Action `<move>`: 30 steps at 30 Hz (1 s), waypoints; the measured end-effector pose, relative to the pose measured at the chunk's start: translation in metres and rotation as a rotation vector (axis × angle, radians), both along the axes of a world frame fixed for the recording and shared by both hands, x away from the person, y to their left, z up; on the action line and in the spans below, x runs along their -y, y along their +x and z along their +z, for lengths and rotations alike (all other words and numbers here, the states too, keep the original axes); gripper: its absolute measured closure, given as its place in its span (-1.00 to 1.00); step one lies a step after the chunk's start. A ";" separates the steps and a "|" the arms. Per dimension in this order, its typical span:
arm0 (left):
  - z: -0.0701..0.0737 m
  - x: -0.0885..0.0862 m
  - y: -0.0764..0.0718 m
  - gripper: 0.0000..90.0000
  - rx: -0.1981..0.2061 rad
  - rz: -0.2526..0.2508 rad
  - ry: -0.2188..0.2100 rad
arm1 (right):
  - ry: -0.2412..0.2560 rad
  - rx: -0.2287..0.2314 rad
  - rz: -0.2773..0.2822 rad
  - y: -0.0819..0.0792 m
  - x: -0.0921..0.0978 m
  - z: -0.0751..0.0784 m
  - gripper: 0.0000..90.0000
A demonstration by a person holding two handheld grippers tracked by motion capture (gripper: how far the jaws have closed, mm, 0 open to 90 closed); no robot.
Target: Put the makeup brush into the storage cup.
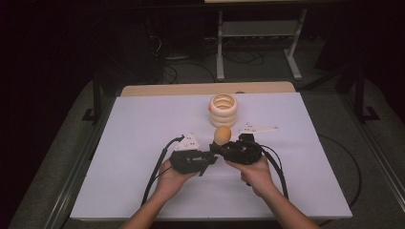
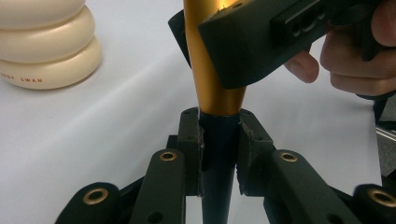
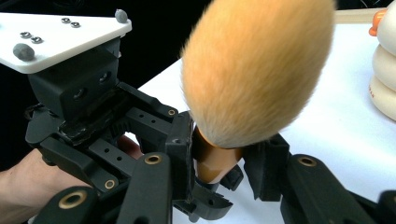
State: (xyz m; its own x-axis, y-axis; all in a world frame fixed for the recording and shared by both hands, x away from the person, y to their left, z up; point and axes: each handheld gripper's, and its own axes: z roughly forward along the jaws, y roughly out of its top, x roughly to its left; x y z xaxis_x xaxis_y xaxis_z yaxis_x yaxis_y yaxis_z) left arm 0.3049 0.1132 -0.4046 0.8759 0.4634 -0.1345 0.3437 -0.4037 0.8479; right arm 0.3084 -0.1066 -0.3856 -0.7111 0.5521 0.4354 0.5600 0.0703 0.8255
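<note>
High view first: white bench spread wide, cream stack of rings upright near the far edge. Closer in, left tool and right tool meeting at bench centre, a hand behind each. Between them, makeup brush standing upright, fluffy orange head on top. Left gripper view: left tool clamped on the dark handle below the gold ferrule. Right gripper view: right tool pinched on the ferrule just under the bristles.

Black grippers – brass rivets (grey plates), cables
</note>
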 end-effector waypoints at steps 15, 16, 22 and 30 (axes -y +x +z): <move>0.002 -0.001 0.000 0.63 0.015 -0.004 -0.011 | 0.002 0.026 -0.001 -0.001 -0.002 0.003 0.45; 0.002 -0.001 0.000 0.63 0.015 -0.006 -0.014 | 0.002 0.025 0.000 -0.001 -0.001 0.004 0.45; 0.003 -0.001 0.000 0.33 0.034 -0.011 -0.014 | -0.015 0.054 -0.001 -0.001 0.001 0.006 0.45; 0.006 -0.008 -0.002 -0.05 0.032 -0.038 -0.012 | -0.048 0.066 -0.009 0.001 0.008 0.009 0.45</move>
